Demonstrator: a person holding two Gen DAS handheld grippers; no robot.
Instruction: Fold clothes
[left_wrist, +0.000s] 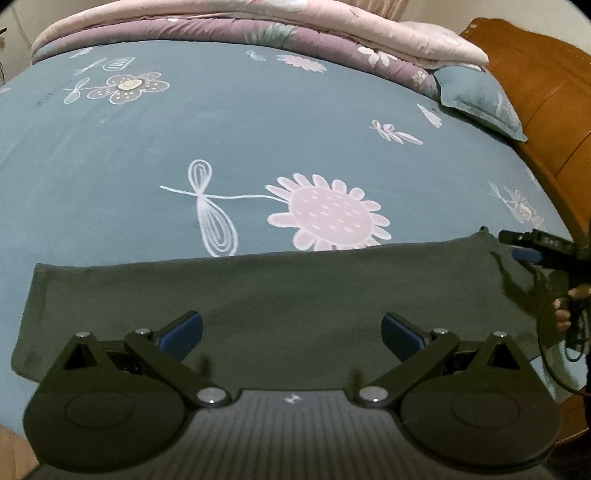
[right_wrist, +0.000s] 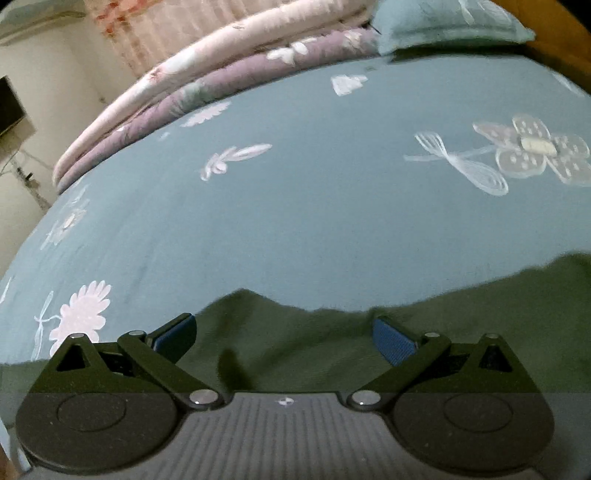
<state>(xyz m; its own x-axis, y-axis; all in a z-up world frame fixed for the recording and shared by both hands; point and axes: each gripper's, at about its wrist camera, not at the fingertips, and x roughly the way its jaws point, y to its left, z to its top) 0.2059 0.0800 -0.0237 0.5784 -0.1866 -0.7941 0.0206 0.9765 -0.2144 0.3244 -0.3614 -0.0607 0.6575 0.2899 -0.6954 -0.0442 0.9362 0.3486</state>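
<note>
A dark green garment (left_wrist: 280, 295) lies flat in a long band across the near part of the bed, its far edge straight. My left gripper (left_wrist: 291, 334) hovers over its middle, open, with nothing between the blue pads (left_wrist: 183, 334). The right gripper (left_wrist: 528, 247), held by a hand (left_wrist: 565, 310), shows at the garment's right end in the left wrist view. In the right wrist view the same green garment (right_wrist: 295, 339) lies under my right gripper (right_wrist: 284, 338), which is open and holds nothing; the cloth's far edge is wavy there.
The bed carries a teal sheet with flower prints (left_wrist: 236, 129). A folded pink and purple quilt (left_wrist: 258, 26) lies along the far side, with a teal pillow (left_wrist: 480, 99) beside it. A wooden headboard (left_wrist: 546, 92) bounds the right side.
</note>
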